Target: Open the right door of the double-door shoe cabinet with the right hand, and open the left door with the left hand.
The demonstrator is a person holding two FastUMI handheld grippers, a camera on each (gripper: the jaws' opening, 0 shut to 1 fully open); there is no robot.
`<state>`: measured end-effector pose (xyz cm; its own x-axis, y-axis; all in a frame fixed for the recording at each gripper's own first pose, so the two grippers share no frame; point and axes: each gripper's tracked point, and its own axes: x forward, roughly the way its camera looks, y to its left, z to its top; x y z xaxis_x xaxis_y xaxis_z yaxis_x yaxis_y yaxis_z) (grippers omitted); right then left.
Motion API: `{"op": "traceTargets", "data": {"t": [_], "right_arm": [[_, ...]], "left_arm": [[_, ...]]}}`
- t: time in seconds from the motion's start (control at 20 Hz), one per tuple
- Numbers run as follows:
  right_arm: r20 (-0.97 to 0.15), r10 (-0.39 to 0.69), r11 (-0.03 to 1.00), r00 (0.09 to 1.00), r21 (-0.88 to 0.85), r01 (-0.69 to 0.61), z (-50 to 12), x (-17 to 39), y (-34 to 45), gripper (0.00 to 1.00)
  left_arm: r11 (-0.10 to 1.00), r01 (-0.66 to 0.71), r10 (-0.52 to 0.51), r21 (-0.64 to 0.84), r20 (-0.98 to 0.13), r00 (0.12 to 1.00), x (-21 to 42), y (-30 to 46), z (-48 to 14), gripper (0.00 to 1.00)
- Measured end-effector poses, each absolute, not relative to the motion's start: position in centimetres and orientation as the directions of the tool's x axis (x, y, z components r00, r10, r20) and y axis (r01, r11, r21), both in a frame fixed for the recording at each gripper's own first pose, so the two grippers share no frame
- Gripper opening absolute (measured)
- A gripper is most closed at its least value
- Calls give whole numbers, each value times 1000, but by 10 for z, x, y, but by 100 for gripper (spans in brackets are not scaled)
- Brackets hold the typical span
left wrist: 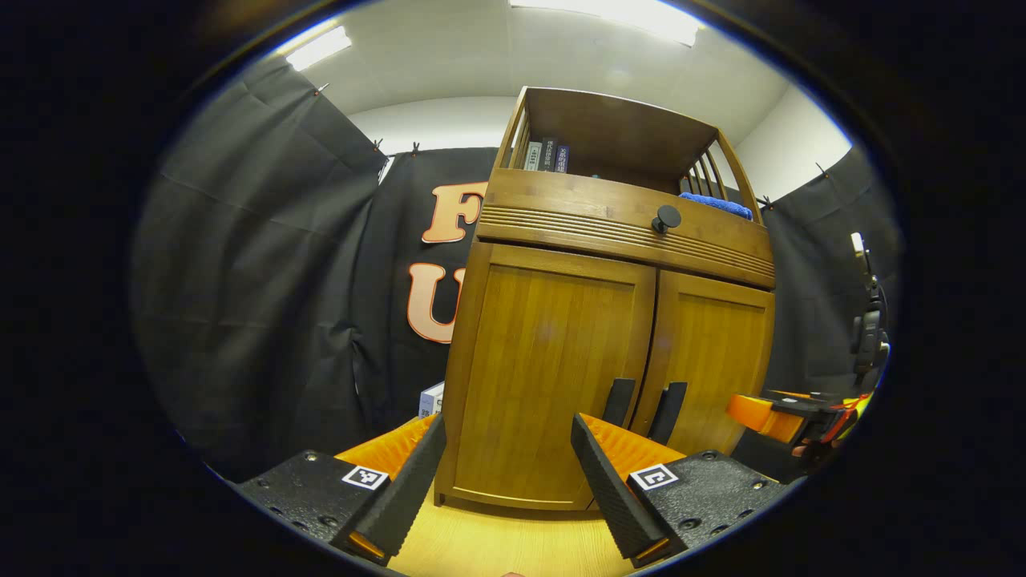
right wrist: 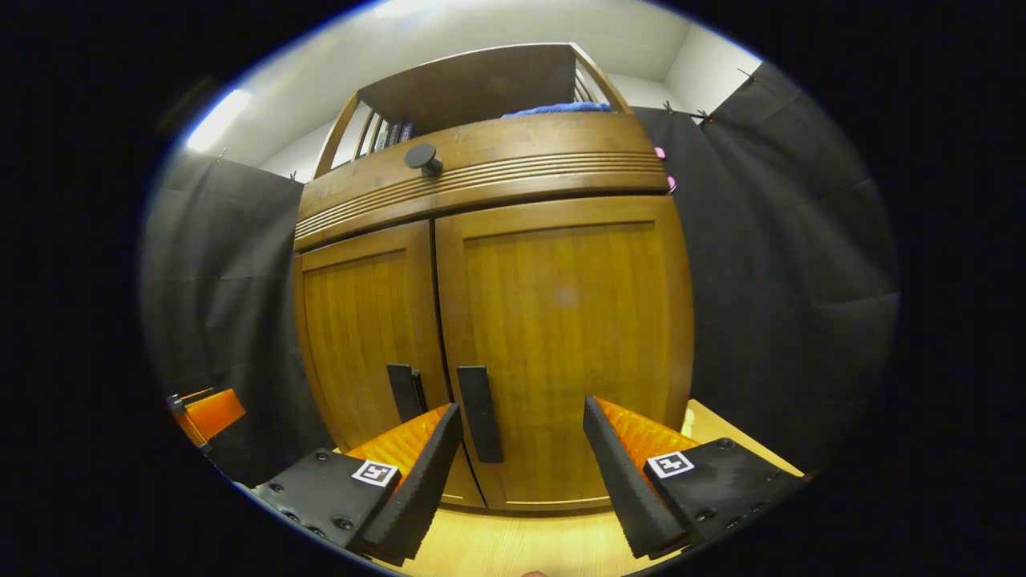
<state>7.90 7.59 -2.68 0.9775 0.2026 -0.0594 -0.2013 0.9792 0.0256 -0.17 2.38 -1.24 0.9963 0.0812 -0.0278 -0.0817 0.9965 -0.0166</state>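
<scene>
The wooden shoe cabinet stands close in front with both doors shut. In the left gripper view its left door and right door meet at two black upright handles, the left handle and the right handle. My left gripper is open, short of the left door, its right finger just below the left handle. The right gripper shows at the far right. In the right gripper view my right gripper is open before the right door, its left finger beside the right handle. The left handle lies further left.
Above the doors runs a drawer front with a round black knob. The open top shelf holds books and a blue cloth. A small white box sits left of the cabinet. Pale wood floor lies below the grippers.
</scene>
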Motion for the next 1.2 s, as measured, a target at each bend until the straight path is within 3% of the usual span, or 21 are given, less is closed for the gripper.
{"op": "traceTargets", "data": {"t": [0.05, 0.15, 0.2, 0.25, 0.85, 1.2], "right_arm": [[-70, 224, 975, 972, 32, -222, -32, 88, 84, 89], [-91, 254, 967, 963, 35, -251, -44, 104, 97, 89], [-101, 258, 966, 961, 32, -256, -49, 108, 98, 98], [-109, 251, 968, 962, 32, -249, -54, 114, 97, 89], [-145, 183, 983, 972, 20, -182, -76, 170, 101, 89], [-121, 109, 987, 987, -104, -122, -80, 176, 95, 95]], "left_arm": [[996, -87, 87, -14, -25, 996, -3, 25, -12, 92], [995, -104, 104, -11, -21, 994, -8, 28, -9, 92], [994, -111, 111, -8, -19, 994, -11, 29, -8, 92], [993, -122, 122, -2, -16, 992, -13, 31, -6, 92], [973, -228, 227, 39, 18, 974, -34, 55, 7, 92], [971, -237, 237, 38, 17, 971, -31, 59, 7, 92]]}}
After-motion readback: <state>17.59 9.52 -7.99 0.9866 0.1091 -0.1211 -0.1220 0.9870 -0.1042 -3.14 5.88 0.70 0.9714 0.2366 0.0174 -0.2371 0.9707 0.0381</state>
